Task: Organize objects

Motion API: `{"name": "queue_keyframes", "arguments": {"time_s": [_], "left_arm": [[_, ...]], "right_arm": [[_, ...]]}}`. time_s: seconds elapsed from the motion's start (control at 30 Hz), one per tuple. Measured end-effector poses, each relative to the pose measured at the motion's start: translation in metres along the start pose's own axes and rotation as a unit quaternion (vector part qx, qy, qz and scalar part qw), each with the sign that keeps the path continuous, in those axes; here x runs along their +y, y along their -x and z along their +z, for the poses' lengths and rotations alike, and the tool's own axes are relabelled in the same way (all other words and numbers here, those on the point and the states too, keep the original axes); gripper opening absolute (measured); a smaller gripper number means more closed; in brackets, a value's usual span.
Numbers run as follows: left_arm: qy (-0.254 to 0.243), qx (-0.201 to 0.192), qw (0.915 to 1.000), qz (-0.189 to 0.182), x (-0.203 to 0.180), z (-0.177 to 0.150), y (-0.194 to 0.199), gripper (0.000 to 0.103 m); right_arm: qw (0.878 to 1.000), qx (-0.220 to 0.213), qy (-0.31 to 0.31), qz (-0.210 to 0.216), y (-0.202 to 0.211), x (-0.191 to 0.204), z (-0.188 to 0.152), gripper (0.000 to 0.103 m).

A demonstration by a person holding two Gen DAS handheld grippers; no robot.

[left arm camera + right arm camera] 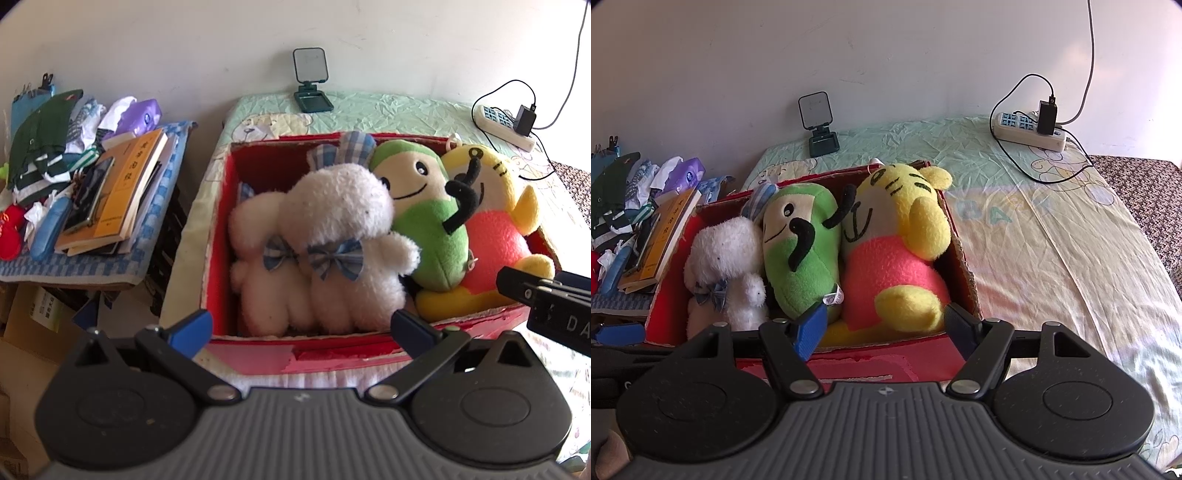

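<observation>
Sitting in a red box [221, 236] on the bed [1052, 236] are three soft toys side by side: a white plush rabbit [332, 236] with blue checked bows at the left, a green plush [801, 254] in the middle and a yellow and pink plush [897, 240] at the right, each touching its neighbour. The left gripper [301, 328] hovers at the box's near wall with jaws spread wide and nothing between them. The right gripper [886, 325] hangs just beside it, jaws also wide apart and empty, in front of the yellow toy's foot. Books [118, 192] and clothes [40, 140] are piled on a side table [74, 269] to the left. A power strip [1027, 129] lies near the wall.
</observation>
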State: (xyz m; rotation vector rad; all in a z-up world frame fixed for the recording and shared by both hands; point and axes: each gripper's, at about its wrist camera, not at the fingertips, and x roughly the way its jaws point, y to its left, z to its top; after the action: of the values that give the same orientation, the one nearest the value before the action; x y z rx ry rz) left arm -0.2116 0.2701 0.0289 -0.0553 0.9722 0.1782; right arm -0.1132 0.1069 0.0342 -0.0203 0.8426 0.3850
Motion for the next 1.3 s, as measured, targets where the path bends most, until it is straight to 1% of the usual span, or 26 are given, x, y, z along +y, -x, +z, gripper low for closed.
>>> {"name": "queue_keyframes", "arguments": {"time_s": [0.6,0.93,1.17,1.3], "left_arm": [[-0.002,-0.009,0.9999,0.008,-0.004,-0.002,0.001,0.103],[-0.012,-0.014,0.9997,0.013,-0.006,-0.003,0.002,0.103],[-0.004,-0.005,1.0000,0.001,-0.002,0.000,-0.001,0.103],[-0.003,-0.010,0.9999,0.009,-0.003,0.002,0.001,0.103]], "right_arm": [[1.000,-0.003,0.004,-0.001,0.001,0.001,-0.001,0.073],[1.000,-0.004,0.007,-0.002,0.002,0.002,-0.003,0.073],[1.000,0.000,0.009,-0.001,0.001,0.004,0.004,0.073],[1.000,-0.010,0.020,-0.007,0.002,0.009,0.009,0.073]]}}
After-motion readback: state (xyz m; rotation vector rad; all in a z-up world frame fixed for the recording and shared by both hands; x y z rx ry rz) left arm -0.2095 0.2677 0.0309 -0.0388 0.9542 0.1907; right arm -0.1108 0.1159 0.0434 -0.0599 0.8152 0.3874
